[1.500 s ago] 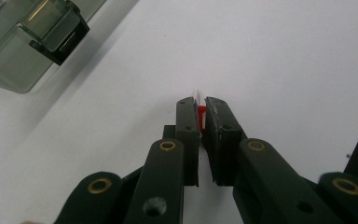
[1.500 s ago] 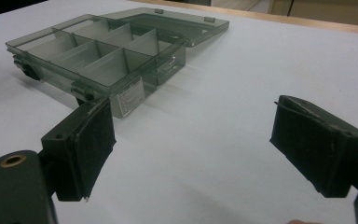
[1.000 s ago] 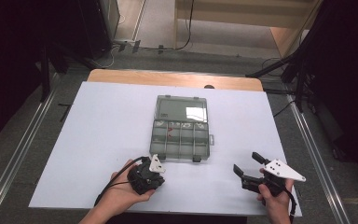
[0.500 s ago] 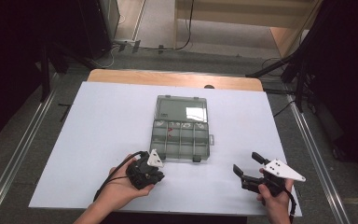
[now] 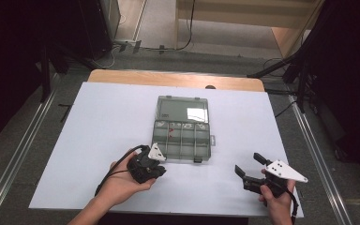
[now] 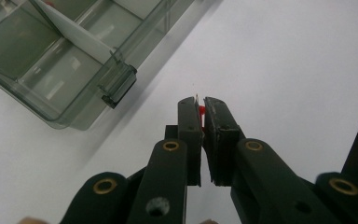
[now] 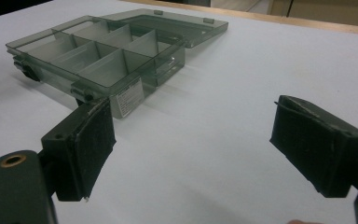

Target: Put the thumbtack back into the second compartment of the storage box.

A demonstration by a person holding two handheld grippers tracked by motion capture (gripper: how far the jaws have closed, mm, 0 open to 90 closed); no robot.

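Note:
A clear grey compartment box (image 5: 183,140) lies open on the white table, its lid (image 5: 183,108) folded back. Small red pieces (image 5: 170,133) sit in one compartment. My left gripper (image 5: 159,169) hovers just off the box's near left corner. In the left gripper view it (image 6: 201,109) is shut on a tiny red piece (image 6: 200,111), from which a thin pale tip pokes out. The box's latch (image 6: 119,86) lies up and to the left of the jaws. My right gripper (image 5: 249,165) rests open near the front right of the table. Nothing lies between the right gripper's (image 7: 196,149) jaws.
The box (image 7: 98,56) lies ahead and to the left in the right gripper view, with a label (image 7: 129,97) on its side. The white sheet (image 5: 103,122) covers a wooden table (image 5: 178,78). Dark stands and cables surround the table on the floor.
My left gripper has shifted slightly toward the box's near corner, still shut. The right gripper has stayed in place, open.

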